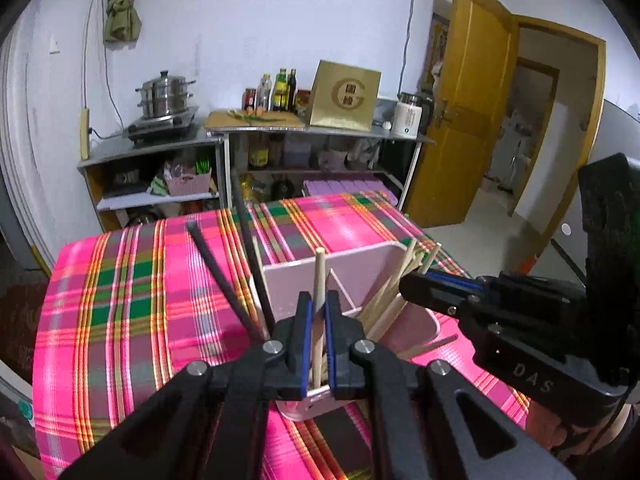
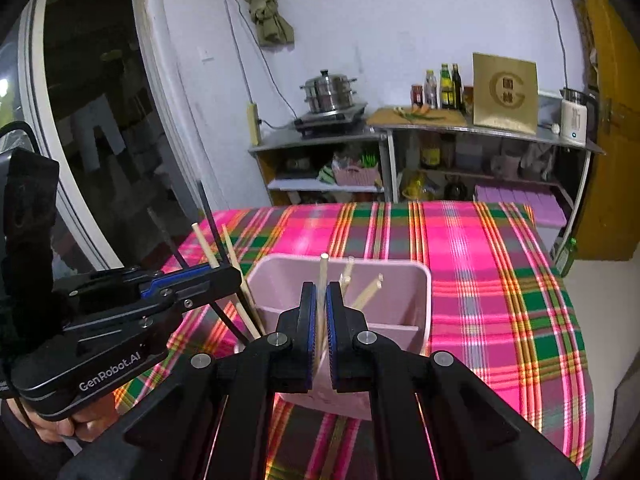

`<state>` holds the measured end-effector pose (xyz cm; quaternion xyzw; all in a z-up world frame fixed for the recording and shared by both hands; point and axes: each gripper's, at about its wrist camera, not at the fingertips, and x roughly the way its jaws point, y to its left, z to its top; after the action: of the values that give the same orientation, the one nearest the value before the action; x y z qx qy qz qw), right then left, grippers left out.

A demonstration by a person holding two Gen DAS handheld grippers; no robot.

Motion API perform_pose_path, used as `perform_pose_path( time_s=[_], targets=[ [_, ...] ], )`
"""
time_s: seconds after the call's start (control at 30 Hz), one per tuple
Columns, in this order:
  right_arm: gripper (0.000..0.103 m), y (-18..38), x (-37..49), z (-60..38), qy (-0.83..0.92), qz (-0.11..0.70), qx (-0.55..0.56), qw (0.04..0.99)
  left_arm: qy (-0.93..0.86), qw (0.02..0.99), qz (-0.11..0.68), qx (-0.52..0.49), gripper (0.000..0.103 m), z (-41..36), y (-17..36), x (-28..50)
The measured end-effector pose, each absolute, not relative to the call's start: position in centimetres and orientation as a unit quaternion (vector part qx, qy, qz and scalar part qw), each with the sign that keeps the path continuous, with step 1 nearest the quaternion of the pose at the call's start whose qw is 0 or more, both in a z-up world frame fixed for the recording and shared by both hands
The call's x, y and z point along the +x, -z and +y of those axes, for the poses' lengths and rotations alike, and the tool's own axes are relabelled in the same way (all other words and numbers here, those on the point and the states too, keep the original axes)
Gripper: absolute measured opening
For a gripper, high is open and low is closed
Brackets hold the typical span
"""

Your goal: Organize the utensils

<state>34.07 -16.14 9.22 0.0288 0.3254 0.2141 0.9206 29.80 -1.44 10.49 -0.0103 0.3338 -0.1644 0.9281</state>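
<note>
A: Item one, left side: black chopsticks (image 1: 236,276), two, leaning out of the pink utensil holder (image 1: 352,264); left gripper (image 1: 318,322) clamped on a bamboo chopstick (image 1: 319,276) standing upright over the near compartment.

B: Handling?

A: Light, stiff, smooth, likely to pivot; best pinched mid-shaft, as now; right gripper (image 2: 321,322) closed on a second bamboo chopstick (image 2: 322,280) above the holder.

B: Obstructions?

A: Loose bamboo chopsticks (image 1: 394,284) fanned in the right compartment; dividers; the opposite gripper crowding close; plaid tablecloth (image 2: 480,280) beneath; steamer pot (image 2: 330,92) and bottles well apart.
</note>
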Motion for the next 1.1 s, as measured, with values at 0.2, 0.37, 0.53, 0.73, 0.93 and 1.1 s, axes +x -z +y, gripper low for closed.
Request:
perform_pose_path(
  time_s=[0.2,0.37,0.53,0.73,0.93,1.1],
  targets=[
    [0.005,-8.7,33.9,-16.4,-0.214,0.337,0.032,0.916,0.155,0.928,0.338,-0.014,0.007,-1.2,-9.9,29.4],
    [0.02,-9.2,33.1,-17.2,-0.219,0.329,0.042,0.918,0.151,0.932,0.33,-0.019,0.022,-0.9,-10.3,28.5],
    [0.021,-10.0,31.0,-17.9,-0.217,0.312,0.036,0.924,0.14,0.94,0.312,-0.008,0.024,-0.9,-10.6,25.9],
    [0.027,-10.0,26.8,-18.9,-0.218,0.291,0.034,0.931,0.129,0.946,0.296,-0.017,0.037,-0.2,-10.2,22.0],
    [0.03,-9.0,22.0,-19.5,-0.21,0.273,0.024,0.938,0.126,0.948,0.29,-0.027,0.038,-0.2,-8.8,18.0],
    [0.033,-7.9,17.9,-19.8,-0.201,0.261,0.016,0.944,0.114,0.952,0.282,-0.026,0.038,-0.5,-7.5,14.6]
  ],
)
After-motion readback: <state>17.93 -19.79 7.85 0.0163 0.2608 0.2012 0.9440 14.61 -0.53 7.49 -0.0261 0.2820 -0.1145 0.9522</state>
